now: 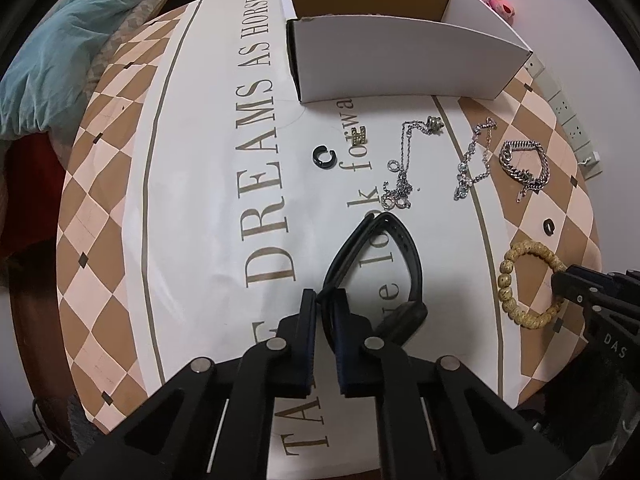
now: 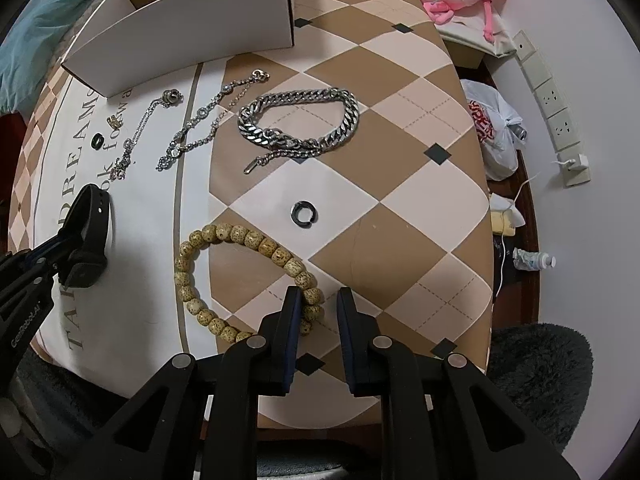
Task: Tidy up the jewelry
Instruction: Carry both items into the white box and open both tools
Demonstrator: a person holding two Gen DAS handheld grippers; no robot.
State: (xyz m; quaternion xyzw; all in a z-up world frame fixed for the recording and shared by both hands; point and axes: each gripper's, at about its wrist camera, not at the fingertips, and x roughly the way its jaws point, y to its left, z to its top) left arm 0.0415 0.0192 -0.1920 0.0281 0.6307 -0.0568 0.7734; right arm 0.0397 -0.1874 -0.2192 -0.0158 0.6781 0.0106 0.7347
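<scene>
Black watch (image 1: 372, 264): lying on the white printed part of the bench (image 1: 192, 200), strap pinched between the jaws of the left gripper (image 1: 323, 300), which stand pressed almost together on it. Not yet lifted clear, as far as can be judged.

Beaded bracelet (image 2: 240, 276): flat on the checked cloth, one bead section between the jaws of the right gripper (image 2: 318, 300). Jaws narrowed around the beads; firm contact on both sides cannot be told.

Still loose on the bench: heavy chain bracelet (image 2: 300, 124), crystal chain (image 2: 200, 128), thin necklace (image 1: 404, 160), black ring (image 2: 303, 213), second black ring (image 1: 323, 157), small gold charm (image 1: 359, 134).

White cardboard box (image 1: 400, 60): open at the far side of the bench; interior only partly visible, nothing seen stored inside.

Progress: early. Two pieces being taken up, none sorted into the box, six more left to collect.
</scene>
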